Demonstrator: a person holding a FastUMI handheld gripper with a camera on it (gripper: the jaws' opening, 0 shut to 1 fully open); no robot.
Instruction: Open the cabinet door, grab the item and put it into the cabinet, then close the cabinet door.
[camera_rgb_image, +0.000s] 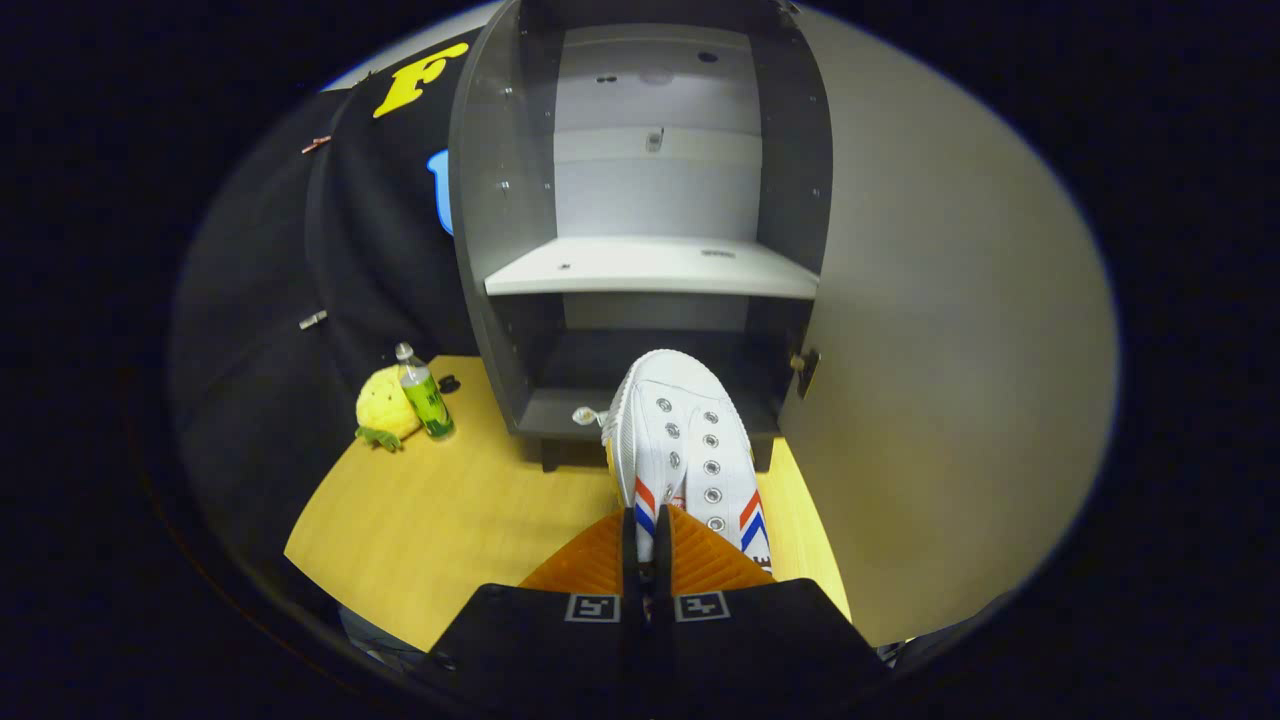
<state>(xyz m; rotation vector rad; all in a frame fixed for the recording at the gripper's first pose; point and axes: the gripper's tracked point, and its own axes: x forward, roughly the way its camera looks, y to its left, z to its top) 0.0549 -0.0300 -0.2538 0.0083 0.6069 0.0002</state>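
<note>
Claw (647, 545) pinches the white sneaker (680, 440) by its heel edge, long axis running straight ahead, toe pointing into the open cabinet's (640, 200) bottom compartment, above the desk (450, 500).

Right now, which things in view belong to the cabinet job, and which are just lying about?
Part of the job:
white sneaker, clamped between the fingers of the gripper, toe at the lower compartment
cabinet
cabinet door, swung open

Lying about:
yellow plush toy
green bottle, beside the toy on the table
</note>
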